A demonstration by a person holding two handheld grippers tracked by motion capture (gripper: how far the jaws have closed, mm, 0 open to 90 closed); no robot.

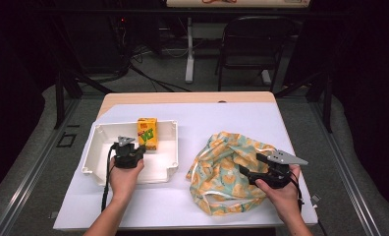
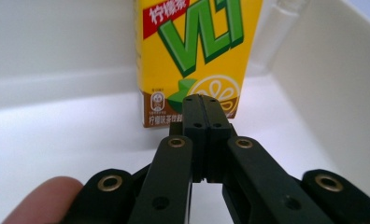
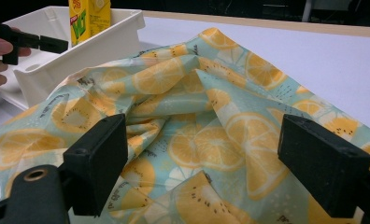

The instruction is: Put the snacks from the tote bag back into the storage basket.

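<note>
A yellow lemon-tea carton (image 1: 147,132) (image 2: 192,51) stands upright inside a white plastic tray (image 1: 97,147) (image 2: 323,70) at the table's left. My left gripper (image 1: 139,149) (image 2: 203,100) sits in the tray just in front of the carton's base. Its jaws are pressed together with nothing between them, and they are apart from the carton. A crumpled teal cloth bag with an orange-slice print (image 1: 227,167) (image 3: 197,93) lies at the right. My right gripper (image 1: 249,164) (image 3: 204,140) hovers over its near side with jaws wide open and nothing gripped.
The right gripper view also takes in the tray (image 3: 80,51), the carton (image 3: 88,18) and the left gripper (image 3: 47,44) off to its left. Bare white tabletop (image 1: 222,118) runs behind the cloth. A black chair (image 1: 251,44) stands beyond the table's far edge.
</note>
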